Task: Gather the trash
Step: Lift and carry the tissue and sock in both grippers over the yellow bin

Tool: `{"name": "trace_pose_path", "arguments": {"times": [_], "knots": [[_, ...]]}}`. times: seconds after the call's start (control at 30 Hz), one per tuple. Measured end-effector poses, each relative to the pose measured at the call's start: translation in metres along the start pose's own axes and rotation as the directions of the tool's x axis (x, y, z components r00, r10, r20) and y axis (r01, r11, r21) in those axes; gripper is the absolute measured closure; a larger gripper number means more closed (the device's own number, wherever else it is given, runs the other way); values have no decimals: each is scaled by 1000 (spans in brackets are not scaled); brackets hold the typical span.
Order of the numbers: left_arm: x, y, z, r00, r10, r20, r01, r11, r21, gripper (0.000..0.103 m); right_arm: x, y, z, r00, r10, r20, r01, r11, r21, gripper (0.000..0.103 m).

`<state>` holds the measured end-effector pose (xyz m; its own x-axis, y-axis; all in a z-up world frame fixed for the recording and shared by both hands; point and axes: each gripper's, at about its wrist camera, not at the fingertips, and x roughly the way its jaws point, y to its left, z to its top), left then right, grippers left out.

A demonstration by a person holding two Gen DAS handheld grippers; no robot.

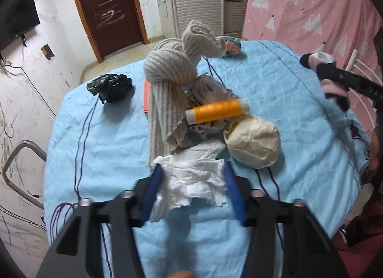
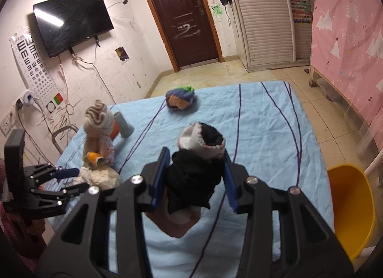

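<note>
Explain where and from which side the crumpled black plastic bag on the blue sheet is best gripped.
Grip the crumpled black plastic bag across its raised middle, coming from above. It sits as a low, free-standing wad on the blue sheet, so fingers can probably close on either flank.

1. The white tissue [image 1: 191, 182] at the bottom middle is thin, crumpled paper.
2. The blue sheet [image 1: 95, 134] is soft, wrinkled cloth.
3. The grey scarf [image 1: 165, 79] is ribbed knit wool.
4. The yellow bucket [image 2: 352, 208] at the lower right is smooth plastic.
5. The door [image 2: 182, 19] is dark wood.
</note>
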<state>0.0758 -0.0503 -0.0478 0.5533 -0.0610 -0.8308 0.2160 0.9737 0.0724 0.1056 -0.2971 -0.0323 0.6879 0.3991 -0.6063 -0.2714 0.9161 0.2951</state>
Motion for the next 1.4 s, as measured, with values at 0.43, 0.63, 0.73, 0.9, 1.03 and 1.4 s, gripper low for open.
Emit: {"name": "trace_pose_path", "arguments": {"times": [0.43,0.63,0.73,0.9,1.03,1.4], "knots": [[-18,1,7,995,87,43,-85,996,-38,100,-10,-22,0,1000,8,30,-9,999,39,62],[-50,-1,13,987,122,109,-118,992,-39,100,-18,-35,3,999,6,54,-9,998,56,62],[-67,-4,18,981,127,146,-123,992,-36,100,-24,-40,6,997,2,71,-7,998,62,62],[-89,-21,32,972,116,203,-117,993,-7,100,-39,-55,9,994,-16,104,8,997,79,62],[-97,-43,48,969,81,233,-91,995,31,100,-54,-71,8,991,-40,131,27,994,102,62],[-106,-150,99,951,-102,292,31,971,237,100,-98,-119,-4,974,-131,185,99,979,177,62]]}}
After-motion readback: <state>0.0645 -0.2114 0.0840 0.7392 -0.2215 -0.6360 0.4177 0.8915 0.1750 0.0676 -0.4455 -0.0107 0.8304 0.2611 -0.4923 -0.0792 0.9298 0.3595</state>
